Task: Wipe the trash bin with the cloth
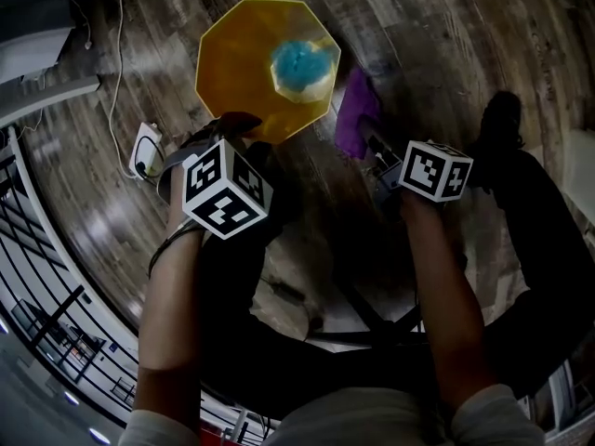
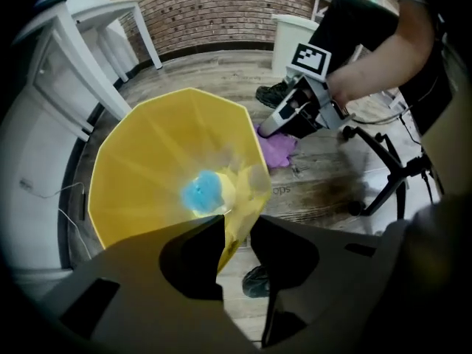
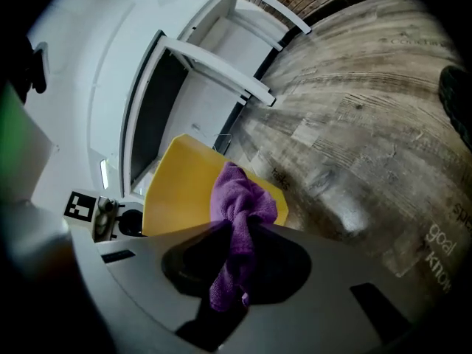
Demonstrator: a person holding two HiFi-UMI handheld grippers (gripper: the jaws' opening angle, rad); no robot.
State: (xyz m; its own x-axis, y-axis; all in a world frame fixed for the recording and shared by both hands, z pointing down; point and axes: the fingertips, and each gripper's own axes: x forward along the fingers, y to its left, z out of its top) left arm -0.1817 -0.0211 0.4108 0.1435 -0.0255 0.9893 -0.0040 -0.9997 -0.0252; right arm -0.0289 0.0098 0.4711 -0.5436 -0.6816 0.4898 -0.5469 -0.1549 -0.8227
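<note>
Over at nine o'clock a white plug (image 1: 146, 149) lies on the wooden floor (image 1: 446, 26), well clear of the work. Next comes the left gripper (image 2: 236, 226), pointing straight down at the six o'clock edge of the yellow trash bin (image 1: 244, 63). Its jaws stand partway apart, astride the bin's thin rim, and I see a gap below the rim, so I would not call that a firm pinch. The bin stands open-mouthed at twelve o'clock from the person, with a blue crumpled thing (image 1: 299, 63) lying in its bottom. Just off the bin's four o'clock side hangs the purple cloth (image 1: 356, 114), clamped tight in the jaws of the right gripper (image 3: 237, 228), bunched above them and trailing below. It looks close to the bin's outer wall, though whether it touches I cannot say.

To my eye this is the set-up for a wipe: one gripper steadying, the other bringing the cloth in. Next, the left jaws want to close on the rim so the light bin cannot slide, then the cloth needs pressing flat to the wall and dragging along it
</note>
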